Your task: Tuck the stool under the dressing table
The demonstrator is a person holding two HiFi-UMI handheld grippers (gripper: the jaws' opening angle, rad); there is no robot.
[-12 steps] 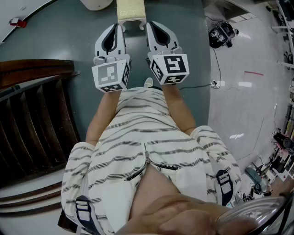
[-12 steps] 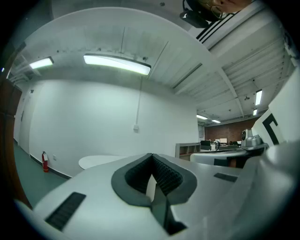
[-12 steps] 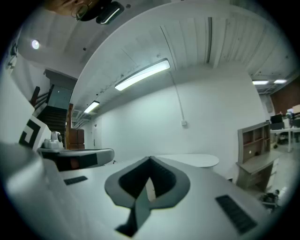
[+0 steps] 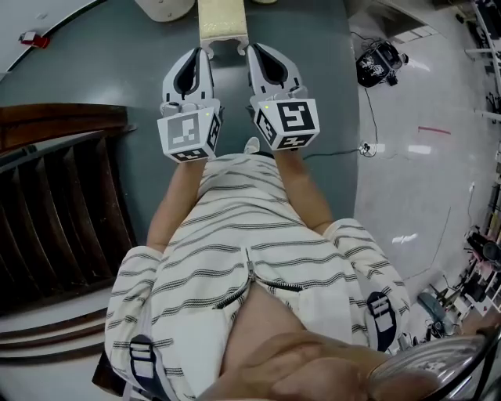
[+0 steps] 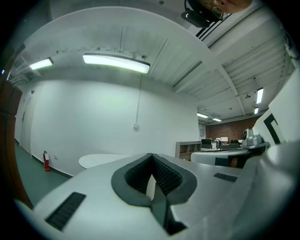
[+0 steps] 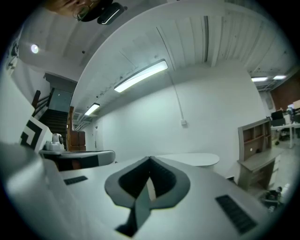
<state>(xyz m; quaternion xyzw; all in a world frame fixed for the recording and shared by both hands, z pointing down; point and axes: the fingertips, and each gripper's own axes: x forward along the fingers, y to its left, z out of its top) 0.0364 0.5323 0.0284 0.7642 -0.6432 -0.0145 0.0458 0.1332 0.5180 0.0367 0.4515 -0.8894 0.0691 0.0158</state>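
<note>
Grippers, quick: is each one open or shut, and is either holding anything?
Left gripper: shut, holding nothing.
Right gripper: shut, holding nothing.

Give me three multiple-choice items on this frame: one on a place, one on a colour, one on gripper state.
1. The stool lies:
A) just ahead of the left gripper and right gripper, at the head view's top edge
B) behind the person
C) to the person's right

2. The floor under the grippers is:
A) red
B) grey-green
C) yellow

3. The jaws are:
A) both open
B) left open only
C) both shut, empty

Answers:
1 A, the head view shows the stool just beyond both tips.
2 B, the surface around the grippers is grey-green.
3 C, each gripper view shows its pads together, nothing held.
</note>
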